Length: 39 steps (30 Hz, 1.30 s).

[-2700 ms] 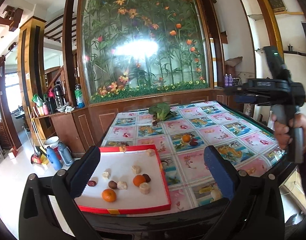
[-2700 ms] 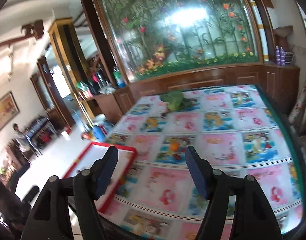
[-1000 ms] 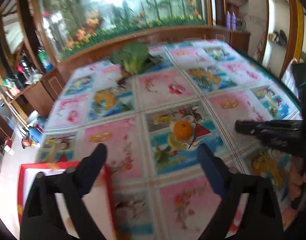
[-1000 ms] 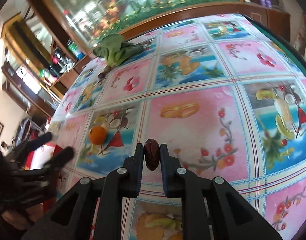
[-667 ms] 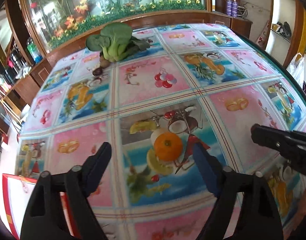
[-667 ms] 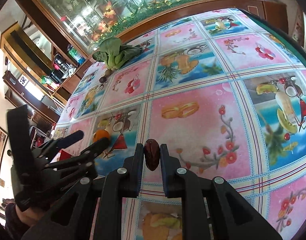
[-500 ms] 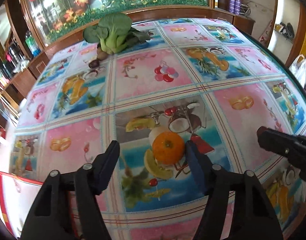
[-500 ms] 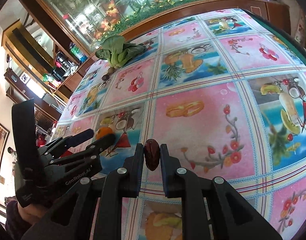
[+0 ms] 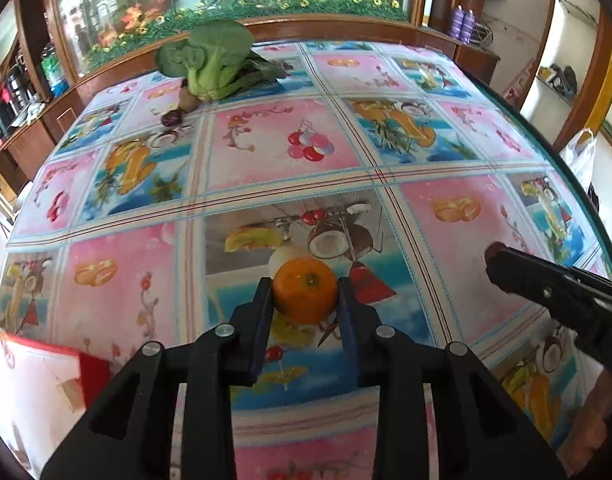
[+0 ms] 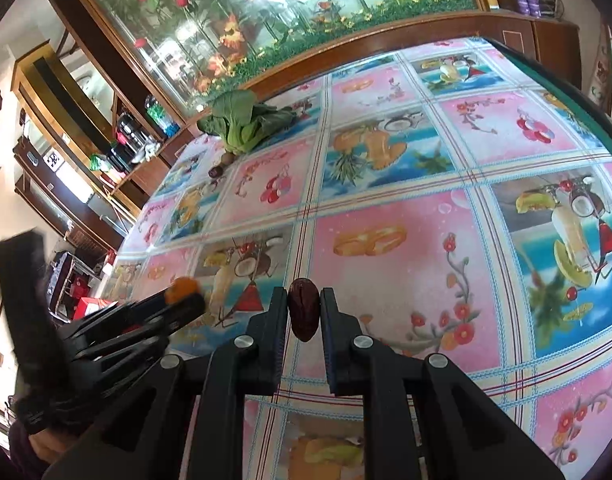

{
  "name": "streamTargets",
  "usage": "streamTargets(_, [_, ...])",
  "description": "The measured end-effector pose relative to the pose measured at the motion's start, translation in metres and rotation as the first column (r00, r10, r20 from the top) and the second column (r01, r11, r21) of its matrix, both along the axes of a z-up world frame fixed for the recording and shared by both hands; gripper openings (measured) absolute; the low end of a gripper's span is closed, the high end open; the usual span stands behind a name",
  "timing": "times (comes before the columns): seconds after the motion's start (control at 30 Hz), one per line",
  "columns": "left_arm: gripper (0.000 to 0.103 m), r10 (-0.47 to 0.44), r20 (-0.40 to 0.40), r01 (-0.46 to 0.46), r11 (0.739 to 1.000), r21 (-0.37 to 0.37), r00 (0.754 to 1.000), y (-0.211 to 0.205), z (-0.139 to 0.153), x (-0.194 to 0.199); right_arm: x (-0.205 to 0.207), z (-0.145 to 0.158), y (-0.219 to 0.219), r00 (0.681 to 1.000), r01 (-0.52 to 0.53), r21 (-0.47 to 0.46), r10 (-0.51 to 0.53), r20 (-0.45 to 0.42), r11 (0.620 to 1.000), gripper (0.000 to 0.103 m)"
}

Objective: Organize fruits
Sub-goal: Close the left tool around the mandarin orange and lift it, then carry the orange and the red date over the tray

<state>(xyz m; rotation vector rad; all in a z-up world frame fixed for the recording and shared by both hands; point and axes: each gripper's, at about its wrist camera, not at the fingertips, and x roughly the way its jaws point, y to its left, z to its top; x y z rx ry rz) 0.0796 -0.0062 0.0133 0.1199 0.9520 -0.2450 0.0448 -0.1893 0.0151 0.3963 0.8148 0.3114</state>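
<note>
Between the closing fingers of the left gripper [image 9: 305, 298] sits a round orange tangerine [image 9: 305, 295], pads touching it, while the right gripper [image 10: 303, 312], clamped on a dark wrinkled date [image 10: 303, 314], has yet to reach the red-rimmed white tray [image 9: 33, 376] beside the left fingers.

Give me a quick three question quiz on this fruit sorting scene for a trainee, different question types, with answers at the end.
1. True or false: the right gripper is empty.
2. Which fruit sits between the left gripper's closing jaws? A) orange B) banana C) apple
3. Fill in: at the far end of the table lies a leafy green ____.

Key
1. False: it grips a dark red date.
2. A, the orange.
3. Vegetable.
</note>
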Motion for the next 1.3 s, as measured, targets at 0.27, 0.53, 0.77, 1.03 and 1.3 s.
streamTargets(0.27, [0.033, 0.049, 0.146, -0.041, 0.998, -0.057, 0.988, 0.031, 0.050, -0.070, -0.014, 0.015, 0.005, 0.989, 0.010, -0.024, -0.007, 0.147, 1.000, 0.014])
streamTargets(0.53, [0.033, 0.165, 0.340, -0.144, 0.986, -0.086, 0.926, 0.103, 0.103, -0.160, -0.013, -0.003, 0.041, 0.997, -0.082, 0.098, 0.082, 0.011, 0.992, 0.014])
streamTargets(0.77, [0.033, 0.297, 0.375, -0.278, 0.955, -0.105, 0.878, 0.176, 0.111, -0.192, -0.028, -0.006, 0.143, 0.944, -0.279, 0.339, 0.321, -0.073, 0.899, 0.014])
streamTargets(1.03, [0.033, 0.395, 0.395, -0.392, 0.915, -0.092, 0.829, 0.228, 0.104, -0.213, -0.045, 0.033, 0.249, 0.864, -0.459, 0.379, 0.504, -0.023, 0.804, 0.014])
streamTargets(1.3, [0.033, 0.472, 0.383, -0.472, 0.876, -0.099, 0.794, 0.269, 0.093, -0.222, -0.056, 0.028, 0.289, 0.833, -0.508, 0.324, 0.551, -0.051, 0.798, 0.014])
